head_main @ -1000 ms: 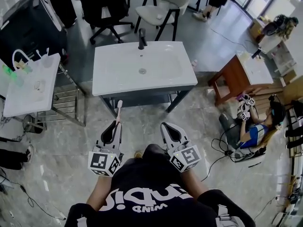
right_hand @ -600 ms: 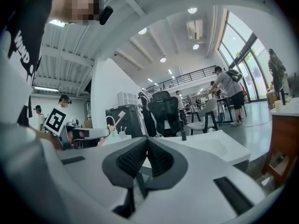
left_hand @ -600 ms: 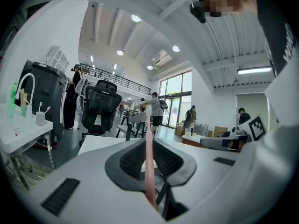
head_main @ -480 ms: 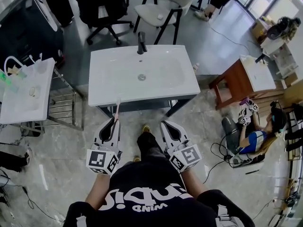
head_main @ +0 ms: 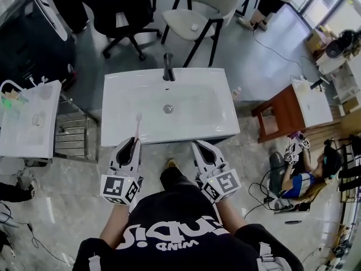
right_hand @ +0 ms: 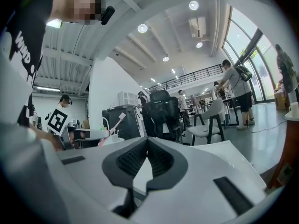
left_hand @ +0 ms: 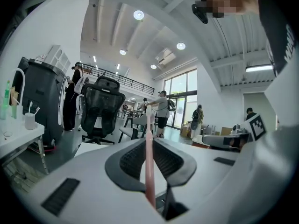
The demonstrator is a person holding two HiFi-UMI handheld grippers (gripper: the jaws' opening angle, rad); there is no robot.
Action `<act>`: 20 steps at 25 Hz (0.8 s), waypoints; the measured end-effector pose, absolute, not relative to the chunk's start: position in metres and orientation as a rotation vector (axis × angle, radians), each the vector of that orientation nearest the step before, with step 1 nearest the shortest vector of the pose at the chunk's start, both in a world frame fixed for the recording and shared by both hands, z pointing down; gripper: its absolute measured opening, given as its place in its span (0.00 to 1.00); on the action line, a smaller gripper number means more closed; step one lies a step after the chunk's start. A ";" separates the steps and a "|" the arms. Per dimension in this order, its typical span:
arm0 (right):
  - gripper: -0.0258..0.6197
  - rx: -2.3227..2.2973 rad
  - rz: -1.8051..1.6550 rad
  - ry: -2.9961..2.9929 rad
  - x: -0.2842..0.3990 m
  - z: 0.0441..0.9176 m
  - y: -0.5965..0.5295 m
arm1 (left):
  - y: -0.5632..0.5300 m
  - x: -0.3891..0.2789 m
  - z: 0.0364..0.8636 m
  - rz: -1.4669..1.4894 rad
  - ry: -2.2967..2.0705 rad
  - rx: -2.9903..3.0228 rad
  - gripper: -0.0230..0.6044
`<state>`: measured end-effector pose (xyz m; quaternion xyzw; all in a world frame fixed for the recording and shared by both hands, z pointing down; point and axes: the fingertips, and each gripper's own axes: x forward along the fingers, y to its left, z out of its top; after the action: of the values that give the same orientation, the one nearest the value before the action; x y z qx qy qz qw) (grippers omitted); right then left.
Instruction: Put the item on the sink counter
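1. One side stand [head_main: 22, 134] carrying small things sits far left, well apart from the work, and calls for no attention.
2. Next comes the left tool [head_main: 131, 144], clamped on the pink toothbrush [head_main: 137, 127] low on its handle. Most of the shaft and the white head stick out ahead of the jaws. The left gripper view shows the left tool [left_hand: 150, 141] with the toothbrush [left_hand: 149, 167] pinched between its jaws.
3. In the head view, the brush head reaches over the front left edge of the sink bench [head_main: 115, 135]. The tool itself hangs short of that edge, above the floor [head_main: 73, 179].
4. Judging from this, the step in hand is carrying the brush in and laying it down.
   - The tool should go further in, over the flat front-left strip beside the basin [head_main: 192, 103], not over the bowl. That way the brush cannot slide toward the drain [head_main: 168, 109].
   - It should then lower until the shaft lies nearly along the surface, part the jaws and draw straight back, so the jaws do not drag the brush off the edge.
5. At the back, the faucet [head_main: 168, 66] stands well clear of that spot.
6. Further right, the right tool [head_main: 201, 145] hangs by the front right edge, its jaws together on nothing. It is best held aside.
7. Far right, a wooden cabinet [head_main: 279, 109] and a seated person [head_main: 302, 165] are well apart from the bench.
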<state>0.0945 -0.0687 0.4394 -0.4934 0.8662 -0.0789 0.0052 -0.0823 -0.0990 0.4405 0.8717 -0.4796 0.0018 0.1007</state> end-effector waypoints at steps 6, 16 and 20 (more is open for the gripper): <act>0.07 -1.475 -0.227 2.758 0.110 0.431 -0.129 | -0.150 -0.071 0.434 0.018 -1.456 2.562 0.14; 0.07 -1.359 -0.250 2.826 0.122 0.441 -0.191 | -0.197 -0.067 0.440 0.032 -1.579 2.492 0.14; 0.07 -1.351 -0.272 2.824 0.115 0.443 -0.205 | -0.204 -0.068 0.443 0.043 -1.581 2.483 0.14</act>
<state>0.1150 -0.2048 0.4433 -0.4300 0.8987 -0.0867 -0.0007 -0.0677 -0.2043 0.4426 0.8393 -0.5345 0.0146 0.0987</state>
